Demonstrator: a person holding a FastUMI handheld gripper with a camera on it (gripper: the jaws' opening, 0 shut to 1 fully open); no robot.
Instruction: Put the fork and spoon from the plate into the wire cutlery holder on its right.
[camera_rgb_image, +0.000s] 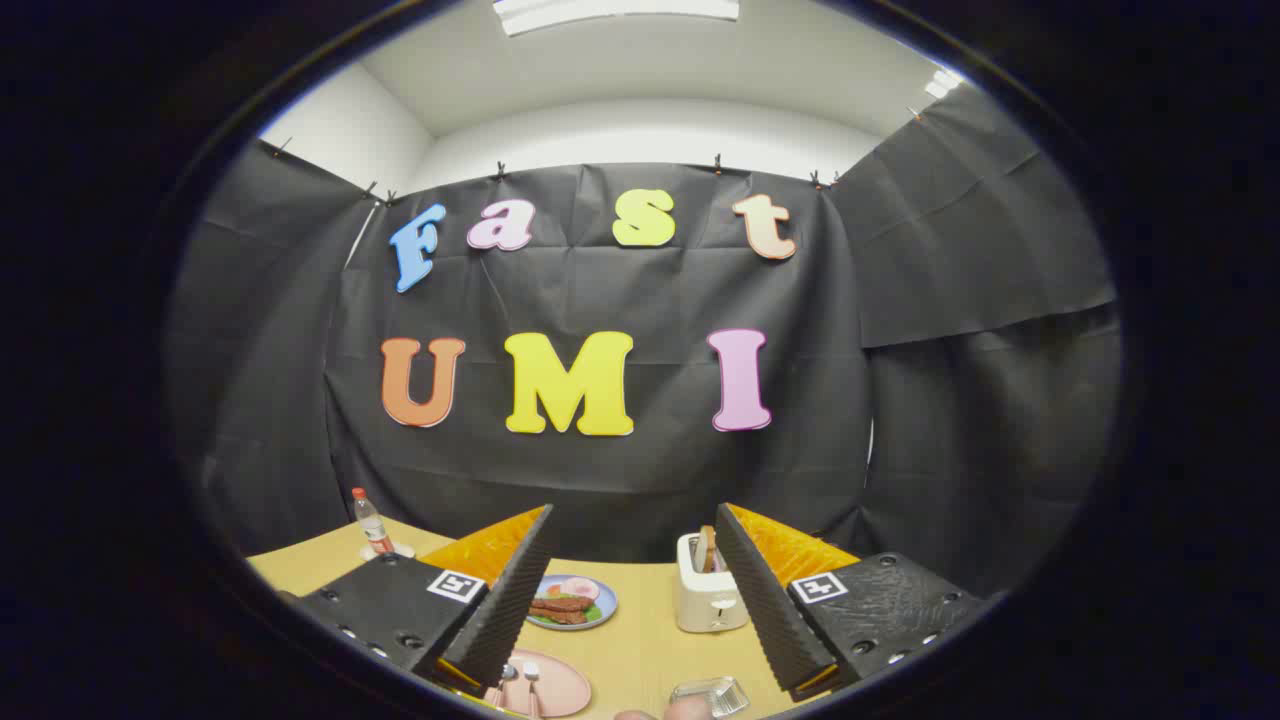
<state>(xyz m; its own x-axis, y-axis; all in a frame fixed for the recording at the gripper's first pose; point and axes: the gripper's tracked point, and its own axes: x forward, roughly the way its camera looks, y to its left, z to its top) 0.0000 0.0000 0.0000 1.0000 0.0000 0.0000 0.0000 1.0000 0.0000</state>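
Pale wood formed the top of the table (640, 640), and on it stood one of each dish: one round pink plate (562, 688), one round blue plate (603, 606) loaded with food, one cream toaster (708, 598) with a slice of bread standing in its slot, one clear plastic bottle (372, 524) with a red cap, and one small clear container (712, 694).

The tongs (632, 585) were released, the two fingers spread wide apart with nothing between them but bare table and the dishes farther off.

The pink plate lay low and close, just beside the inner edge of the left finger. On it rested two pieces of cutlery with light-coloured ends, side by side near the plate's left rim: the fork (511, 674) and the spoon (532, 676), though which was which could not be told at this size.

The clear container sat to the right of the pink plate, near the base of the right finger; whether it was the wire cutlery holder could not be told. The blue plate lay ahead between the fingers, the toaster just inside the right finger, the bottle beyond the left finger.
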